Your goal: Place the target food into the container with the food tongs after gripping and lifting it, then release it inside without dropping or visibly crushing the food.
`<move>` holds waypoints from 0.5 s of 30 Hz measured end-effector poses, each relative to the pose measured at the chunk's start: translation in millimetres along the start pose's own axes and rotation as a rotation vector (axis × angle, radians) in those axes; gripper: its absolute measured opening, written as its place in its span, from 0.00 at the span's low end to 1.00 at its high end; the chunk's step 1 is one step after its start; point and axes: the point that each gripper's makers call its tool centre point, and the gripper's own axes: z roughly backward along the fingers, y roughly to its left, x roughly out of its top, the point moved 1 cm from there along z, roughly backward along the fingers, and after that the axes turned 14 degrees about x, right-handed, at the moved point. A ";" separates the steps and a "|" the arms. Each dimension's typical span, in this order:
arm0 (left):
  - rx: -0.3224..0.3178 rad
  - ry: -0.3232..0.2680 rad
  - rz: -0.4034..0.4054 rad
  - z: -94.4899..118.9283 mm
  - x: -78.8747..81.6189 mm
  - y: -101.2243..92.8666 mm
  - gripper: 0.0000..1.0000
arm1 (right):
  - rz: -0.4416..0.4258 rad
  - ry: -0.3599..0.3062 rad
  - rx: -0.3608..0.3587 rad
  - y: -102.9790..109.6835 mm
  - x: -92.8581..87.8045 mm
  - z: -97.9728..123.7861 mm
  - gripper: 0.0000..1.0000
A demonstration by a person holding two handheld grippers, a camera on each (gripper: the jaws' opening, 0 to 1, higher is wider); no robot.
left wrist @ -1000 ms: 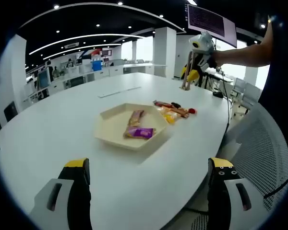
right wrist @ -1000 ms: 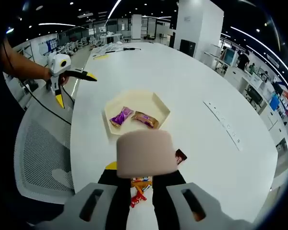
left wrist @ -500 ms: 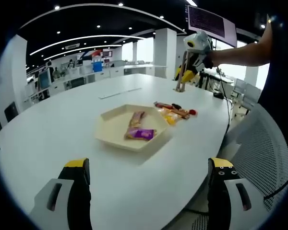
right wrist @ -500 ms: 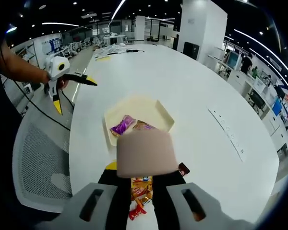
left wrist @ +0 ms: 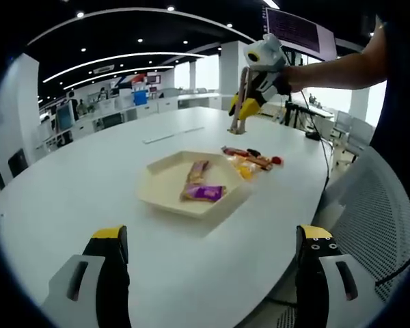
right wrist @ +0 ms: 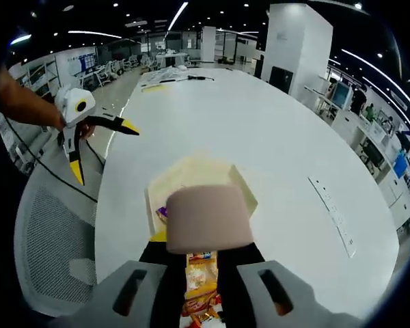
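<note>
A cream hexagonal tray sits mid-table with a purple packet and a brown packet inside. Beyond it lies a pile of snack packets. My left gripper hangs open at the table's near edge, nothing between its yellow-tipped jaws. A hand holds my right gripper high above the pile, shut on beige food tongs that point down. In the right gripper view the tongs hide much of the tray; the right gripper is over the snack packets. The left gripper is at the left, open.
The large white oval table carries a thin strip on its far side. A grey mesh chair stands by the right edge. A person's arm reaches in at the upper right. Desks and chairs fill the office behind.
My right gripper with the tongs has swung left towards the tray and risen a little. The tray now lies partly behind the tongs in the right gripper view. The left gripper stays put.
</note>
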 end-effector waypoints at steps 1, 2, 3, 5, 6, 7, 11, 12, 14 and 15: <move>-0.001 0.000 0.001 0.1 0.2 -0.2 0.99 | 0.003 -0.002 0.000 -2.6 4.8 -2.3 0.15; -0.002 0.000 0.003 0.2 0.5 -0.5 0.99 | 0.003 -0.004 0.002 -4.5 8.5 -4.0 0.15; -0.002 0.001 0.003 0.4 0.6 -0.5 0.99 | 0.006 -0.008 0.003 -7.0 13.6 -6.6 0.15; -0.001 0.001 0.007 0.2 0.5 0.0 0.99 | 0.012 -0.008 0.004 -9.6 20.3 -10.0 0.15; 0.001 0.001 0.013 0.2 0.5 0.6 0.99 | 0.017 -0.008 0.005 -11.5 24.6 -12.5 0.15; 0.005 0.002 0.014 0.1 0.5 1.7 0.99 | 0.019 -0.007 0.006 -13.0 26.2 -14.2 0.15; 0.024 -0.003 0.035 0.2 1.2 7.3 0.99 | 0.034 -0.001 0.008 -19.1 38.3 -24.5 0.15; 0.026 -0.003 0.043 0.6 1.8 7.9 0.99 | 0.034 -0.003 0.009 -20.9 41.0 -26.2 0.15; 0.035 -0.006 0.051 1.2 2.6 9.9 0.99 | 0.036 -0.005 0.011 -23.2 47.9 -30.8 0.15; 0.042 -0.011 0.053 1.5 3.3 11.4 0.99 | 0.038 -0.005 0.011 -24.1 49.6 -32.5 0.15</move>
